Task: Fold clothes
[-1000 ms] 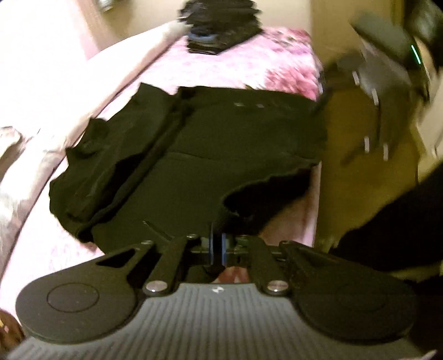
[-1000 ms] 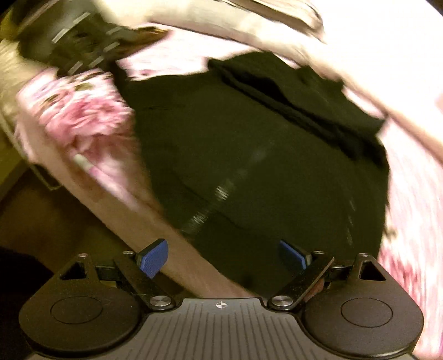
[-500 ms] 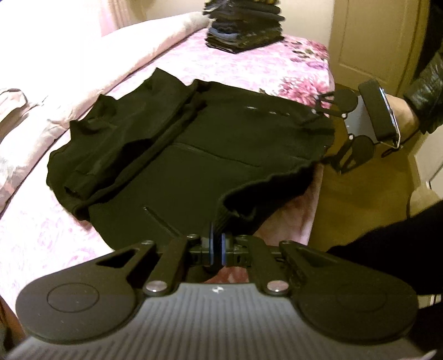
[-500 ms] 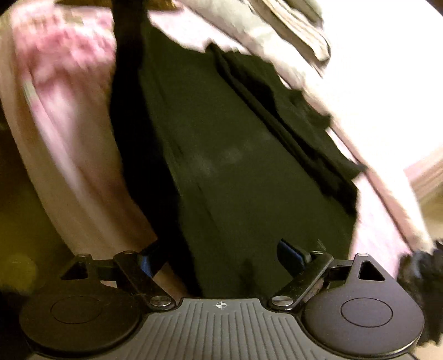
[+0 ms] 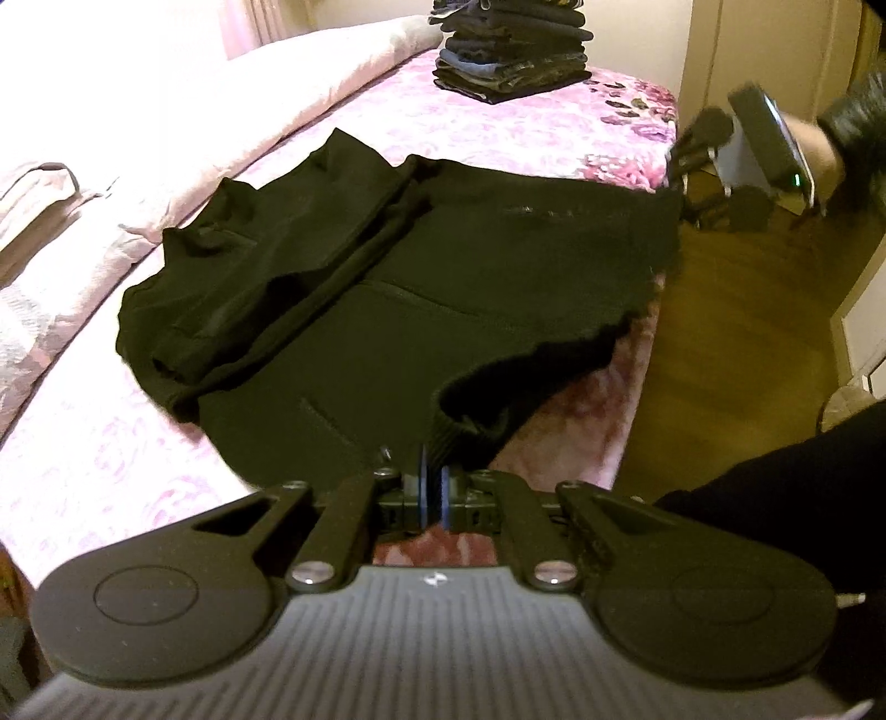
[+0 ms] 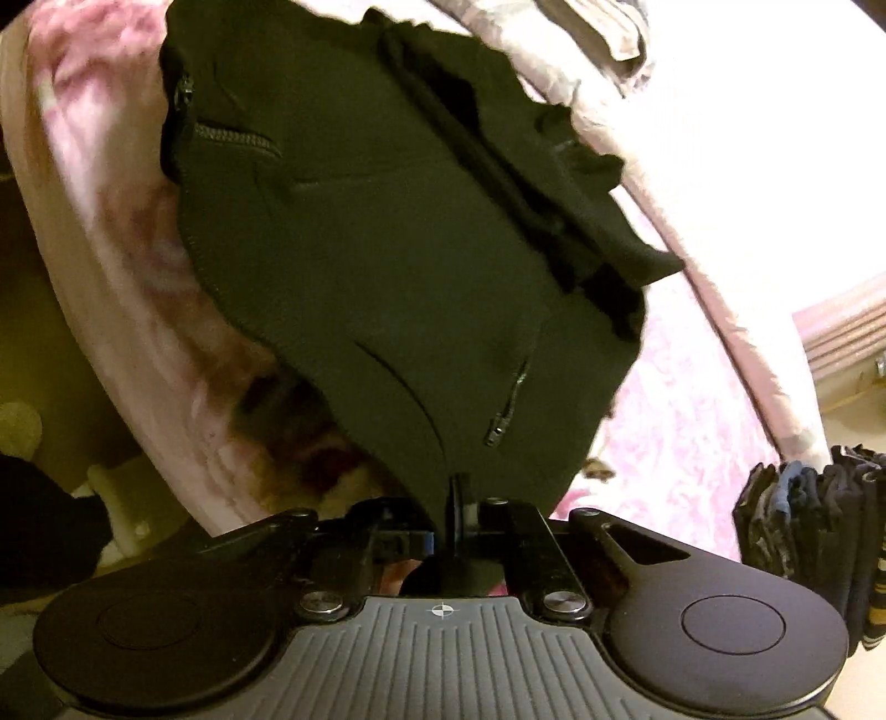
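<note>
A black zip-up jacket [image 5: 421,288] lies spread on the pink floral bed [image 5: 111,465], its near edge hanging over the bedside. My left gripper [image 5: 432,487] is shut on the jacket's ribbed hem corner at the near end. My right gripper [image 6: 457,509] is shut on the jacket's [image 6: 387,249] edge at the opposite corner, near a pocket zipper [image 6: 506,410]. The right gripper also shows in the left wrist view [image 5: 720,166] at the jacket's far right corner. One sleeve is folded over the body.
A stack of folded dark clothes [image 5: 509,50] sits at the far end of the bed; it also shows in the right wrist view [image 6: 814,543]. A pale quilt [image 5: 166,111] runs along the bed's far side. Wooden floor [image 5: 736,343] lies beside the bed.
My right gripper moved to the jacket's far corner and closed on its edge; it was open before. My left gripper stayed shut on the hem.
</note>
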`<state>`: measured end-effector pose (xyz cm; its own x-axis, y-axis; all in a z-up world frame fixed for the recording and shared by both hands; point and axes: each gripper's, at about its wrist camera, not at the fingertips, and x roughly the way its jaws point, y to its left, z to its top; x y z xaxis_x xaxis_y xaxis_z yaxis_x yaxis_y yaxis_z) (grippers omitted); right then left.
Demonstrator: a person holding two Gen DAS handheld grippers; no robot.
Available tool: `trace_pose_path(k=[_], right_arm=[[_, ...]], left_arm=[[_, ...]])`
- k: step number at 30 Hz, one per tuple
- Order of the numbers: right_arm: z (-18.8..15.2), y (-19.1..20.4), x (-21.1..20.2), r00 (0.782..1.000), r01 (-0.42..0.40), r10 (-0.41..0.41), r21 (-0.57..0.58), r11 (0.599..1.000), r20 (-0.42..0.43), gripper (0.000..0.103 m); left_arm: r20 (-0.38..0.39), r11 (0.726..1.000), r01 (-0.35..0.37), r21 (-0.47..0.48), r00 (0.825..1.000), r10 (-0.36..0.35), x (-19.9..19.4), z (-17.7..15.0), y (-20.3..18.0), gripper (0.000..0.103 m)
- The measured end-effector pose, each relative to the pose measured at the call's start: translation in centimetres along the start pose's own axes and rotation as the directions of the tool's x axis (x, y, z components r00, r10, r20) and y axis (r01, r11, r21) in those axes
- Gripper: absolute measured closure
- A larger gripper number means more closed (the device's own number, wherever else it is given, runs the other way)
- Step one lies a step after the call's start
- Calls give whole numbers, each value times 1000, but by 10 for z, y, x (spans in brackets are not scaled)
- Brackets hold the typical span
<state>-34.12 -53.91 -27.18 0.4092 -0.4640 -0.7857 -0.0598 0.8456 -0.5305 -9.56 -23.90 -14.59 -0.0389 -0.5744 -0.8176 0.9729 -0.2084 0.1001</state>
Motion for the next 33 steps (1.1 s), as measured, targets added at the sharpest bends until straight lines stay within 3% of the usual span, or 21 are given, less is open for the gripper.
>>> trace_pose_path(k=[3, 8, 14, 17, 22, 26, 29, 33], right_arm=[[10, -4, -26, 1000, -18, 18, -56, 998, 7, 100], [12, 12, -75, 996, -84, 83, -124, 989, -11, 100], [-1, 42, -134, 976, -203, 192, -107, 973, -102, 100], [4, 39, -161, 974, -208, 198, -95, 973, -109, 100], [42, -18, -168, 996, -92, 90, -116, 989, -23, 100], [89, -91, -139, 998, -6, 13, -126, 992, 55, 100], [124, -142, -96, 996, -28, 39, -139, 990, 78, 100], [160, -193, -6, 988, -132, 142, -159, 978, 53, 100]], left_arm=[[-8, 1000, -5, 10, 1000, 5, -21, -10, -7, 101], [-9, 998, 3, -57, 1000, -3, -55, -34, -25, 101], [-34, 986, 84, -142, 995, -89, -92, -61, -67, 101], [-10, 978, 84, -192, 996, -88, -107, -56, -65, 101], [76, 967, -28, -253, 996, 49, -118, -8, 3, 101], [80, 927, -109, -360, 986, 147, -100, 31, 81, 101], [47, 886, -149, -439, 981, 188, -68, 64, 134, 101], [-34, 846, -181, -502, 981, 190, -2, 91, 196, 101]])
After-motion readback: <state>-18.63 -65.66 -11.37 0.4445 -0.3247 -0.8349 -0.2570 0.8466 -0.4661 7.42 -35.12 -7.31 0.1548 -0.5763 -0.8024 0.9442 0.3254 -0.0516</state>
